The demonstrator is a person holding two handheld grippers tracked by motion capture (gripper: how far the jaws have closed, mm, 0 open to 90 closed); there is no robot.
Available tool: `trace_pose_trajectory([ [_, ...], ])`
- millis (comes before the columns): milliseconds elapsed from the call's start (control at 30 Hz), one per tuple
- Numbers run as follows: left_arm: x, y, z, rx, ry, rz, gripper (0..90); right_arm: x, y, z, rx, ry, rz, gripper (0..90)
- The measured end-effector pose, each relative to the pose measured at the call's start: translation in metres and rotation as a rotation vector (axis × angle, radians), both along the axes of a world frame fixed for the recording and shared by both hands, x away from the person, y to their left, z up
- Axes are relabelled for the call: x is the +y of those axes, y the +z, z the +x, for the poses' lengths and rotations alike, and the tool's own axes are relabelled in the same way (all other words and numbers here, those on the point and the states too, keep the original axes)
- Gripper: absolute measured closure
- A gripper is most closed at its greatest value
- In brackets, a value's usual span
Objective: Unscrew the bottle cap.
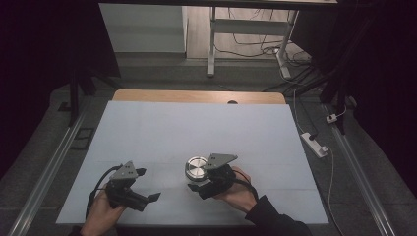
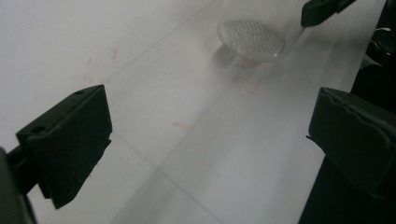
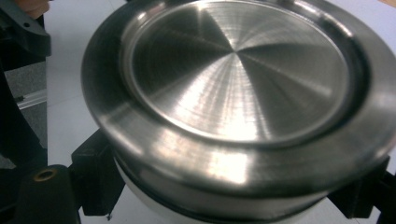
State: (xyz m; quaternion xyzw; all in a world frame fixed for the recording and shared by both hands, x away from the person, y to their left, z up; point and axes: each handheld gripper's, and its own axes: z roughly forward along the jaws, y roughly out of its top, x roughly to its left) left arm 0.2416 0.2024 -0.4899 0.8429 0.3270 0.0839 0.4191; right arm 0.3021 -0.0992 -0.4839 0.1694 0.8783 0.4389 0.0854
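High view first, starting close to the person. Two hands come in from the bottom edge. The left hand [image 1: 101,214] holds the left gripper [image 1: 147,185] low over the near left part of the white table [image 1: 162,128]. Its black jaws point to the right and stand wide apart, with nothing between them. A black cable hangs from it in a loop.

A bit farther in and to the right, the right hand [image 1: 237,192], in a dark sleeve, holds the right gripper [image 1: 194,183]. It points left, and a grey three-cornered plate sits on top of it. Its jaws are squeezed on a jar [image 1: 196,168] with a shiny metal lid. The jar is near the middle of the table, close to the front edge, and touches the gripper.

Left gripper view: the two black jaws rise at the sides, far apart, with bare white table between them. Faint red marks are drawn on the table, but none of them can be read. Farther off stands the jar [image 2: 252,35]. It looks like clear glass with a bumpy round bottom. I cannot tell if anything is inside it. A jaw of the right gripper sits at its top right side.

Right gripper view: the metal lid [image 3: 238,79] is very close and tipped toward the camera. It is round, with a raised rim and fine rings that shine. No words or labels show on it. The black jaws press on the jar just under the lid, one on each side.

Far past the table are a wooden edge, a white frame and cables on the floor.
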Motion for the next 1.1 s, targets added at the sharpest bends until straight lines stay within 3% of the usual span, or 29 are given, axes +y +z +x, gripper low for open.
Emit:
trace_pose_trajectory([
  [267, -0.016, 0.011, 0.018, -0.049, -0.07, 0.002, 0.0, 0.0, 0.0, 0.0, 0.003, 0.005, 0.003, 14.8],
  [700, -0.047, 0.033, 0.051, -0.073, -0.267, -0.076, 0.0, 0.001, 0.0, -0.001, 0.015, 0.029, 0.007, 14.7],
  [900, -0.067, 0.041, 0.061, -0.088, -0.383, -0.055, 0.3, 0.001, 0.0, -0.002, 0.015, 0.05, 0.009, 14.7],
  [1100, -0.081, 0.047, 0.066, -0.112, -0.453, -0.038, 6.6, 0.002, 0.001, -0.003, 0.019, 0.064, 0.008, 14.7],
])
